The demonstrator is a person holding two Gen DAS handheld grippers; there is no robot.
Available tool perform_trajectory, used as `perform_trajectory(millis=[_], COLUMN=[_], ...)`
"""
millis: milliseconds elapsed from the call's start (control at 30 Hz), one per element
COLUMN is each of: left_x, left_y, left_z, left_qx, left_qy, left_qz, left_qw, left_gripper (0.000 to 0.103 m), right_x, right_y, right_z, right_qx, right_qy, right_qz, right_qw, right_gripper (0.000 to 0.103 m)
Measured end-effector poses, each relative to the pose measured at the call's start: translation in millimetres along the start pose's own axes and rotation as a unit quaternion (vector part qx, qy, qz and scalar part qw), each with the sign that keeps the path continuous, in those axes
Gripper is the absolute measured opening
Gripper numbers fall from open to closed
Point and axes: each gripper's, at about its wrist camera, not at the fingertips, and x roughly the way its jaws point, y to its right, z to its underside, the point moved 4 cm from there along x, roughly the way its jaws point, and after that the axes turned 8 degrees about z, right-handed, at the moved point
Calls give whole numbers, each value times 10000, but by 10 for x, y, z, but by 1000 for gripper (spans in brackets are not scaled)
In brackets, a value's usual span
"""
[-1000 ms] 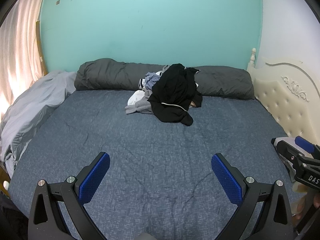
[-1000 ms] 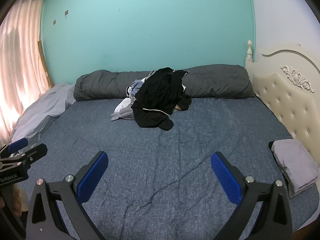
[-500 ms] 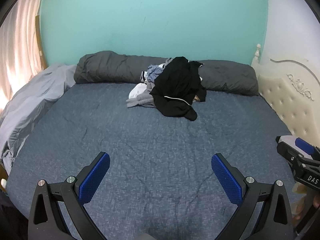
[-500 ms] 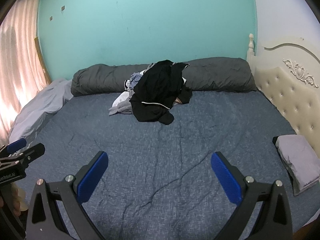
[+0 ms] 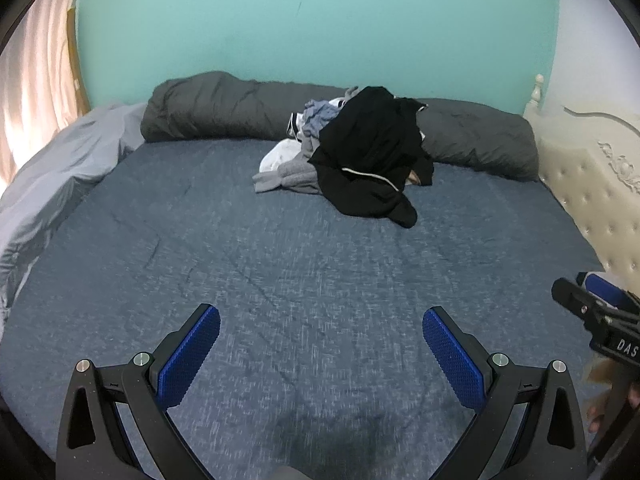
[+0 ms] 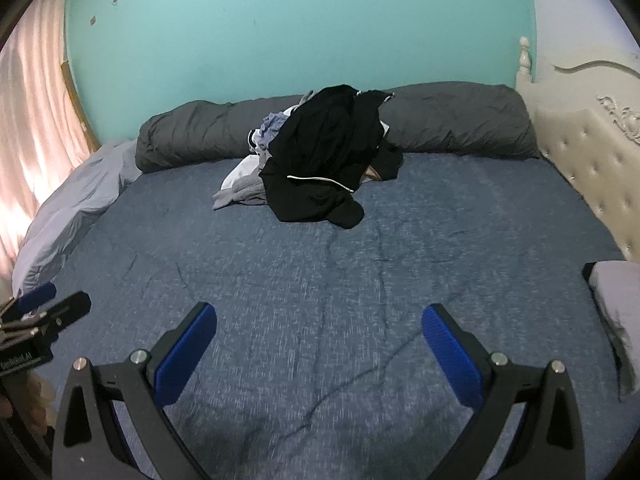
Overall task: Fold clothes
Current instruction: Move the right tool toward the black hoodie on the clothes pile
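Clothes lie in one heap (image 5: 352,160) at the far side of the bed, leaning on one long dark grey roll of bedding (image 5: 224,108) by the green wall (image 5: 320,20). On top of the heap is one big black garment (image 6: 324,152) with a thin white line along one edge; it hangs down over the rest and spills onto the blue bed cover (image 5: 280,260). Under it peek out one grey piece (image 5: 288,176), one white piece (image 5: 278,156) and some pale blue cloth (image 5: 320,114) — all crumpled, none folded. One folded grey piece (image 6: 616,304) sits apart, at the right edge of the bed near the cream headboard (image 6: 580,168). A light grey sheet (image 5: 60,172) is bunched up along the left side, by the pink curtain (image 6: 32,120). There are two grippers, both low over the near part of the bed and well apart from the heap. The left gripper (image 5: 320,356) has its two blue pads spread wide, with nothing between them. The right gripper (image 6: 318,354) is the same — wide apart and holding nothing. Each one points toward the heap, and each shows at the edge of the other's view. A bit of a hand (image 5: 600,408) shows under the right one.
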Motion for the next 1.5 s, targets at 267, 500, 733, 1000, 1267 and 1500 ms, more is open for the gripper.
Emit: perform_trajectory(millis=[267,500,733,1000,1267,1500], left_x=[684,1262,1733,2132,2395,2572], left_y=[-175,-370,-592,-799,-948,-1045], left_z=[-95,-143,-96,-39,-49,-62], left_qx=[-125,-361,-421,-578,-715,-800], left_qy=[-126,-257,-379,-374,-373,-380], left_qz=[-33,5,-86,-100,-77,-55], left_qw=[9998,9990,9984,9976,9967,9961], left_gripper=[103,103,103,103,103,103], right_x=[877,1713,2404,3153,3710,3952], right_y=[-129,1,101,7,-163,-247], right_z=[-227,-393,-548,-700,-860,-994], right_qx=[-270,-14,-57,-128,-232,-344], right_qy=[-232,-596,-671,-789,-843,-694], right_qz=[-145,-97,64,-52,-177,-129], right_qw=[9993,9982,9977,9968,9960,9969], right_gripper=[103,103,103,103,96,91])
